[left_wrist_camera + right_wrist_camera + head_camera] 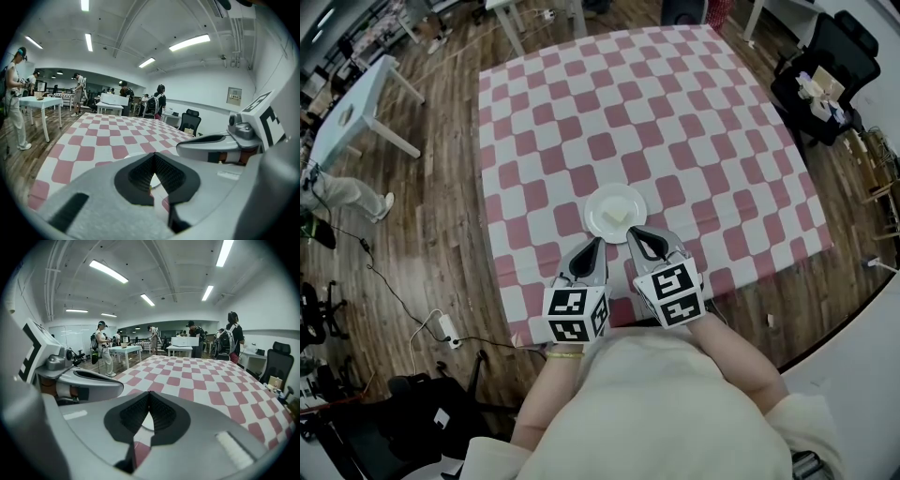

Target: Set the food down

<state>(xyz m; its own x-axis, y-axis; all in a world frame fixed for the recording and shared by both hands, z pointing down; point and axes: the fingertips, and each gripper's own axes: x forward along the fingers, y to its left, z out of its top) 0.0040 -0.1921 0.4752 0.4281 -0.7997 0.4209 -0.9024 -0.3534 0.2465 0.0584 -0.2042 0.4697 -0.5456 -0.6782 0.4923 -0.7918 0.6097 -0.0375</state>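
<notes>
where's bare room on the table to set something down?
Nearly all the checkered tablecloth is bare: from the white plate to the far edge, and to both its sides. Crowded only at the near edge, where the left gripper and right gripper hang by the plate holding the food.

Left gripper (598, 246) and right gripper (632, 234) hang side by side, tips near each other — both tilted gently downward, each pair of jaws closed tip to tip, nothing between them.

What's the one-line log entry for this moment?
left gripper: shut, empty | right gripper: shut, empty | food: on plate | plate: on table, just ahead of both grippers
</notes>
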